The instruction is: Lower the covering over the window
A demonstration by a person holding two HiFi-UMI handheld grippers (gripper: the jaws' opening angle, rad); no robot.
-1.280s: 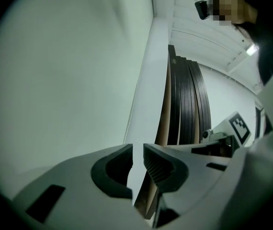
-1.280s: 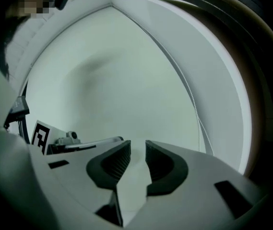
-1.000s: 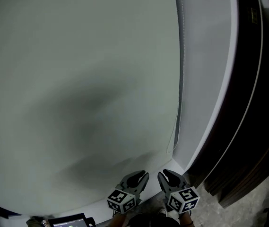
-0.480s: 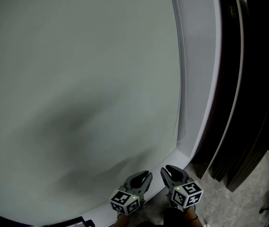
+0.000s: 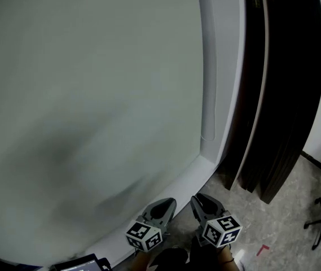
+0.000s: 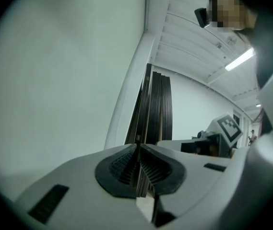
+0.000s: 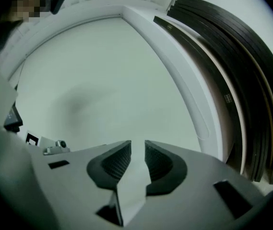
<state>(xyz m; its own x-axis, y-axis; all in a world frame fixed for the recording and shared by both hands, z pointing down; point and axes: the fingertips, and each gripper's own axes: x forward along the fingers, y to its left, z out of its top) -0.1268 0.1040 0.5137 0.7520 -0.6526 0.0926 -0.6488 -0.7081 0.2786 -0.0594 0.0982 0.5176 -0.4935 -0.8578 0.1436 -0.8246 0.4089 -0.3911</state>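
- Head view: The big pale grey-green window covering (image 5: 92, 95) is filling almost the whole picture. It is reaching down close to the white window ledge (image 5: 171, 182), so I think it is already down or nearly down.
- A thin white pull cord loop (image 5: 206, 95) is hanging straight up and down along the covering's right edge, beside the white window frame (image 5: 228, 66). It is blurry here.
- The left gripper (image 5: 166, 205) and the right gripper (image 5: 199, 202) are waiting low, side by side, well below the cord's bottom end. The right gripper is sitting nearer to the cord, so it looks like the better one to reach up.
- Tall dark brown boards (image 5: 284, 95) are leaning further right.
- Left gripper view: The left gripper (image 6: 137, 150) is keeping its jaws pressed together with nothing between them. The covering (image 6: 54, 80) is lying to the left. This view is not showing the cord at all.
- Right gripper view: The right gripper (image 7: 137, 152) is holding its jaws a narrow gap apart, and they are empty. Here the cord (image 7: 198, 119) is showing more clearly, up and to the right of the jaws and not touching them.
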